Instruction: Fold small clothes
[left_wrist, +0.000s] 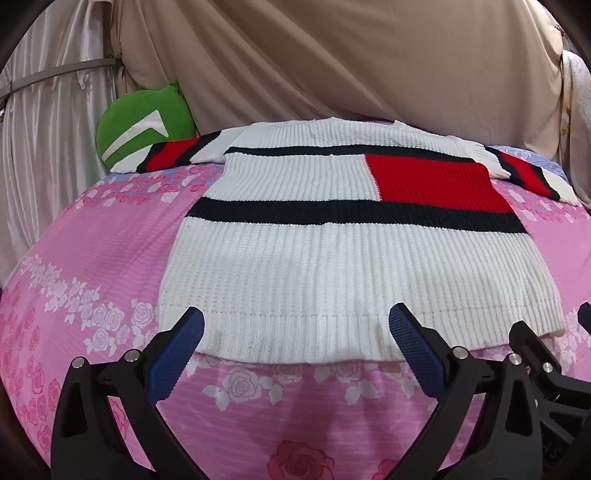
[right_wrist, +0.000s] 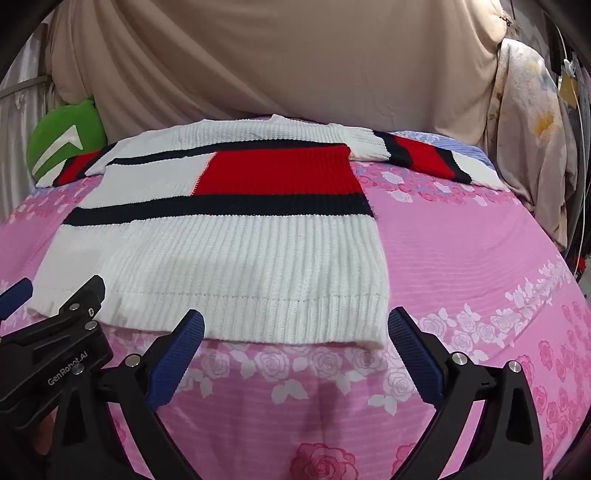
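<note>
A white sweater with red and dark stripes lay flat on the pink rose bed. Both tongs, left and right, were wide apart, holding nothing, near its bottom edge. A green pillow sat far left.

Sweater: chunky ribbed knit, matt, coarse vertical ribs; white body, red block, dark bands; tighter rib at the hem.
Bedsheet: thin woven cloth, matt, fine horizontal texture, printed pink roses.
Left gripper: black moulded plastic, smooth, slight sheen; bright metal pins at the pivots.
Pads: blue, finely ridged, matt, rubber-like.
Right gripper: same black plastic and metal pins.
Cushion: green plush, soft nap.
Backdrop: beige draped cloth, smooth, faint satin sheen.
</note>
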